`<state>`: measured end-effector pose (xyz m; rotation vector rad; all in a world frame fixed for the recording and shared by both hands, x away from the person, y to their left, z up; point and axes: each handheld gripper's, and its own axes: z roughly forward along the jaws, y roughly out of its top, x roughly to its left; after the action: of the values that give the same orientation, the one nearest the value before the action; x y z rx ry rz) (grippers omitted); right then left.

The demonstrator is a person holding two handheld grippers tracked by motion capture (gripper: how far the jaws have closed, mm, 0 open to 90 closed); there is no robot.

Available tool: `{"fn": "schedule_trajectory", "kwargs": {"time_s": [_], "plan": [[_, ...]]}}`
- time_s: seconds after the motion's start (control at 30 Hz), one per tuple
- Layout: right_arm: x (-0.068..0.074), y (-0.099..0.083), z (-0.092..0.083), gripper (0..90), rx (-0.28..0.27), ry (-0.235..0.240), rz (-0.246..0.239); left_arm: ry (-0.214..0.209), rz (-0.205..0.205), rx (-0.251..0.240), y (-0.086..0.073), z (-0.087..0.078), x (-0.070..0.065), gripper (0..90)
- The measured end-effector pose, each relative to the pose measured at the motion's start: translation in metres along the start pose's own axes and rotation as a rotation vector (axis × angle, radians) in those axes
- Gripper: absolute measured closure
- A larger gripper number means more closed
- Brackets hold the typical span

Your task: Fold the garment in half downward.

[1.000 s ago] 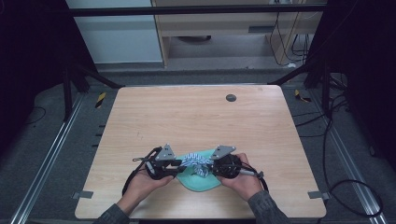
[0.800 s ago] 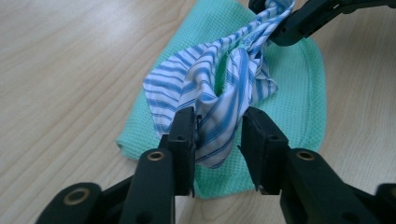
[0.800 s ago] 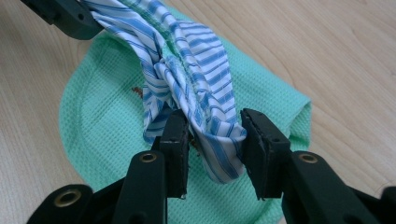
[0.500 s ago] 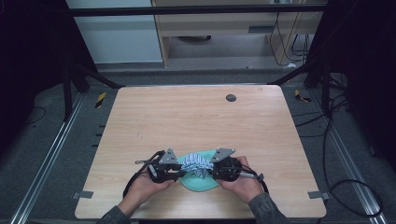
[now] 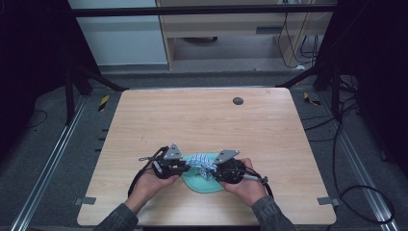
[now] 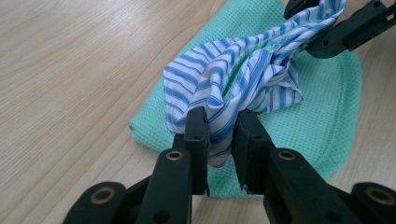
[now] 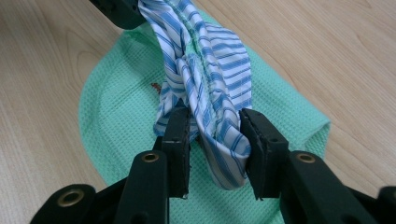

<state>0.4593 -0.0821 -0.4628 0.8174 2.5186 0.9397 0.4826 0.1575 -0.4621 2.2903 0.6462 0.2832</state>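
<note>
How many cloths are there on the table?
2. A blue-and-white striped cloth is bunched up and pinched at each end by the left gripper and the right gripper. A green cloth lies flat on the table beneath it. More could be hidden underneath.

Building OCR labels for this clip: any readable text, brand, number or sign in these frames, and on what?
None readable.
Blue-and-white striped cloth: stripes alone, no print or tag showing.
Mint-green waffle-weave cloth beneath it: plain.
Left tongs and right tongs, both shut on the striped cloth: black, no markings.
Light wooden table: no labels; a small dark round disc carries nothing legible.
Yellow-and-black hazard-striped pieces on the floor: pattern, no words.
</note>
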Motion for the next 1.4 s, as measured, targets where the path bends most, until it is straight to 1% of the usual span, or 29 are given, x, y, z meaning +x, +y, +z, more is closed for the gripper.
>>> {"fn": "schedule_trajectory", "kwargs": {"time_s": [0.07,0.13,0.2,0.23,0.3,0.4,0.47,0.6,0.7,0.83,0.9,0.93,0.97,1.0,1.03,1.07,1.17,1.2,1.23,1.27,1.3,1.33,1.4], "plan": [[0.001,0.000,-0.002,62.4,-0.007,0.000,0.001,-0.005,0.004,0.001,-0.001,-0.002,-0.002,68.4],[0.002,-0.001,-0.005,60.2,-0.005,-0.001,0.002,-0.006,-0.002,-0.011,-0.004,-0.004,-0.008,62.7],[0.003,-0.002,-0.005,59.6,-0.006,-0.002,0.004,-0.011,0.002,-0.016,-0.005,-0.006,-0.010,61.3],[0.004,-0.003,-0.007,59.2,-0.002,0.000,0.006,-0.017,-0.002,-0.024,-0.006,-0.007,-0.012,61.3],[0.006,-0.005,-0.008,58.5,-0.005,0.004,0.005,-0.017,0.003,-0.027,-0.008,-0.010,-0.014,59.8],[0.008,-0.007,-0.010,58.4,-0.006,0.008,-0.001,-0.027,0.007,-0.025,-0.011,-0.013,-0.016,59.8],[0.010,-0.008,-0.012,58.4,-0.001,0.009,-0.003,-0.026,0.008,-0.024,-0.012,-0.014,-0.016,59.6],[0.011,-0.009,-0.013,58.2,-0.001,0.014,-0.005,-0.039,-0.006,-0.031,-0.014,-0.014,-0.016,59.8],[0.013,-0.009,-0.013,58.1,-0.001,0.018,-0.005,-0.039,-0.007,-0.036,-0.015,-0.014,-0.017,59.9],[0.014,-0.009,-0.014,58.2,0.000,0.017,-0.010,-0.042,-0.007,-0.039,-0.015,-0.014,-0.018,61.7],[0.015,-0.009,-0.014,58.7,0.000,0.018,-0.015,-0.043,-0.003,-0.038,-0.015,-0.014,-0.019,64.1],[0.015,-0.010,-0.014,59.9,-0.001,0.019,-0.013,-0.042,0.008,-0.030,-0.016,-0.014,-0.019,64.3],[0.016,-0.010,-0.014,63.0,0.001,0.023,-0.019,-0.036,0.012,-0.023,-0.017,-0.013,-0.021,67.8],[0.016,-0.010,-0.014,63.0,0.001,0.023,-0.019,-0.036,0.012,-0.023,-0.017,-0.013,-0.021,68.6],[0.016,-0.011,-0.014,64.3,-0.001,0.028,-0.023,-0.033,0.017,-0.013,-0.018,-0.013,-0.021,68.6],[0.017,-0.012,-0.014,67.3,0.007,0.034,-0.027,-0.034,0.018,-0.011,-0.019,-0.012,-0.021,70.5],[0.018,-0.014,-0.013,69.5,0.011,0.039,-0.030,-0.032,0.017,-0.008,-0.021,-0.011,-0.022,72.4],[0.019,-0.014,-0.012,70.0,0.011,0.041,-0.031,-0.033,0.009,-0.013,-0.022,-0.010,-0.023,72.4],[0.019,-0.015,-0.012,72.0,0.015,0.040,-0.033,-0.031,0.009,-0.012,-0.023,-0.010,-0.023,72.9],[0.020,-0.015,-0.012,73.8,0.018,0.045,-0.033,-0.033,0.017,-0.002,-0.023,-0.010,-0.023,73.9],[0.020,-0.016,-0.011,74.7,0.014,0.049,-0.035,-0.034,0.014,-0.001,-0.024,-0.009,-0.023,74.1],[0.020,-0.017,-0.011,77.9,0.023,0.050,-0.041,-0.036,0.008,-0.005,-0.025,-0.008,-0.023,76.3],[0.020,-0.017,-0.011,79.1,0.023,0.054,-0.047,-0.040,0.006,-0.003,-0.025,-0.008,-0.023,78.2]]}}
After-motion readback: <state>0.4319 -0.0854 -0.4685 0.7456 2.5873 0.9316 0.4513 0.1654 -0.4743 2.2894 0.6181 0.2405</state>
